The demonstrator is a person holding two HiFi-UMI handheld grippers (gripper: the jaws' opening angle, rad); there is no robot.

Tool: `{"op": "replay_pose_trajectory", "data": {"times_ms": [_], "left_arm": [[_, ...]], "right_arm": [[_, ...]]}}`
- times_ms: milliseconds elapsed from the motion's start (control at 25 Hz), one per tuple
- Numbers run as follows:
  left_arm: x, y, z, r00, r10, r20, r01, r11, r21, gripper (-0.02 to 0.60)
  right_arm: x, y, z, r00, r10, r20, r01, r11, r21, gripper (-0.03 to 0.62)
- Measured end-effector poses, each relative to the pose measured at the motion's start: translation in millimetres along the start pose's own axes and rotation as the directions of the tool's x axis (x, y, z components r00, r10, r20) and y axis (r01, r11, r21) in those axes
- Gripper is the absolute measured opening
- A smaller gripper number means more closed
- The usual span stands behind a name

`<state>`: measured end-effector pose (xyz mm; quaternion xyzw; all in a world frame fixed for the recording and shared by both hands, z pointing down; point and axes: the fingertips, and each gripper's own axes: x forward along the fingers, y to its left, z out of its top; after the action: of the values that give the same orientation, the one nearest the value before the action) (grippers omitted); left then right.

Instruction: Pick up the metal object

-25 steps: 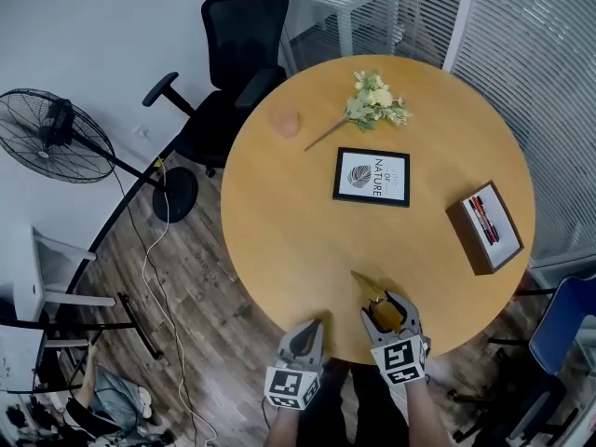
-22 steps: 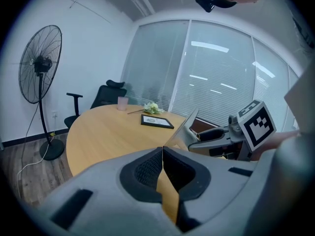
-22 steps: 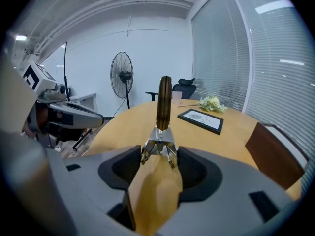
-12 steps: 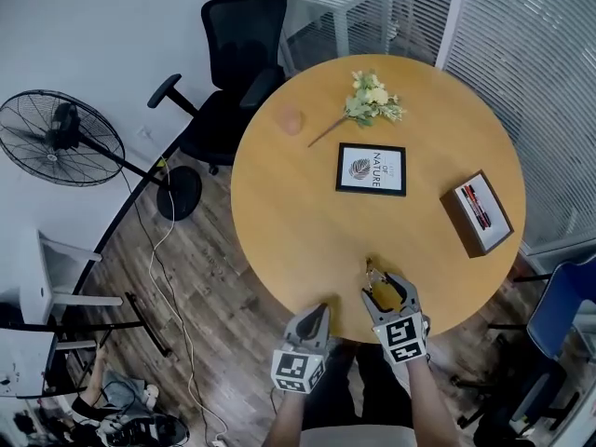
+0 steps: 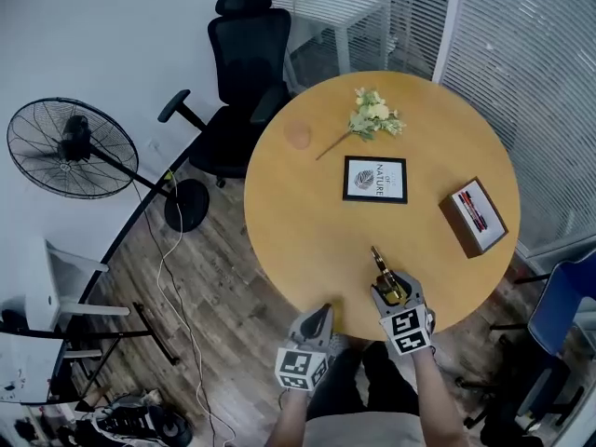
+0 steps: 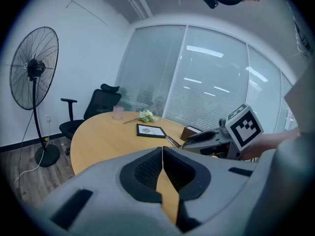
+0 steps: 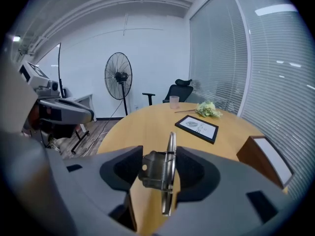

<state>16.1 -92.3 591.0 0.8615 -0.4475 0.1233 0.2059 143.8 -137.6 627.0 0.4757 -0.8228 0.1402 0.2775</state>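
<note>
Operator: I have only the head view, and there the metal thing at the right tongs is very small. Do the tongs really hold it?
Observer: Yes. In the right gripper view the right tongs are closing on the silvery metal object, a flat strip with a folded bracket and a coil spring. It stands on edge between them and is pressed from both sides.
Operator: And the left tongs, is something inside them?
Observer: No. The left gripper view shows the left tongs shut, one side flat against the other, with nothing between them.
</note>
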Motion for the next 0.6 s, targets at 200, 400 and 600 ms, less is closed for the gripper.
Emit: {"op": "replay_pose_trajectory", "data": {"times_ms": [200,400,600], "left_arm": [[-10.9,-0.4,7.6,1.0,-0.012,0.004,0.012,1.0,-0.001,0.012],[-21.5,-0.7,16.4,1.0,-0.025,0.016,0.025,1.0,-0.003,0.012],[-32.8,-2.1,40.3,0.999,-0.031,0.04,0.031,1.0,0.004,0.012]], "right_arm": [[-3.0,6.6,3.6,1.0,-0.001,-0.018,0.001,1.0,-0.002,0.207],[-15.3,13.2,34.4,1.0,-0.003,0.003,0.003,0.999,-0.053,0.207],[-34.3,16.1,70.8,0.999,-0.003,0.045,0.004,0.999,-0.043,0.207]]}}
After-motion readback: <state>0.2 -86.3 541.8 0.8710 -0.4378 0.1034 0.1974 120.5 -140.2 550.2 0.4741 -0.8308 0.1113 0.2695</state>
